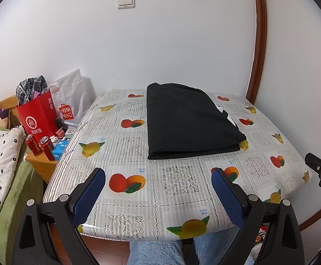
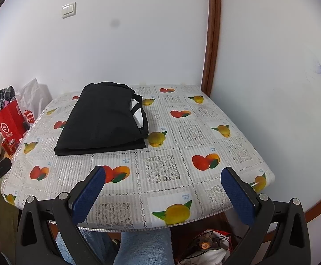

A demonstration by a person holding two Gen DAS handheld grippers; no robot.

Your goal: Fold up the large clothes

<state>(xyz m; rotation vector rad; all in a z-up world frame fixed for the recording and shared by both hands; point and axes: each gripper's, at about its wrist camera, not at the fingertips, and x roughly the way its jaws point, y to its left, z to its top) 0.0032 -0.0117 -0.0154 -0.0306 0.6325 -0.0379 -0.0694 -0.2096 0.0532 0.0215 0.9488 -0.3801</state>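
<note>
Left wrist view puts my left gripper [image 1: 158, 187] nearest, its blue-padded fingers spread wide with nothing between them, held over the near edge of the table [image 1: 138, 220]. My right gripper [image 2: 163, 187] in its own view is spread just as wide and holds nothing either. Below the table edge my legs in fluffy light-blue trousers [image 1: 153, 251] are cut off by the frame. Under the table to the right lies a tangle of cords and white material [image 2: 207, 247] that I cannot make out.

On the patterned plastic tablecloth [image 1: 178, 181], printed with fruit and lace squares, the black garment [image 1: 189, 123] lies folded into a thick rectangle toward the far left part of the table, well apart from both grippers. A bit of white shows at its right edge, between the layers; I cannot tell what it is.

Left of the table a low wooden cabinet [image 1: 41, 167] carries two red drink cans [image 1: 41, 145] and a blue box [image 1: 60, 149]. Behind them stands a red paper bag [image 1: 39, 117] stuffed with checked cloth, and a white Miniso bag [image 1: 72, 101] whose contents are hidden. A spotted white quilt [image 1: 1, 154] is cut off at the left edge.

Beyond is a plain white wall with a light switch [image 1: 126, 1] and a brown wooden door frame [image 1: 260, 44] to the right.
</note>
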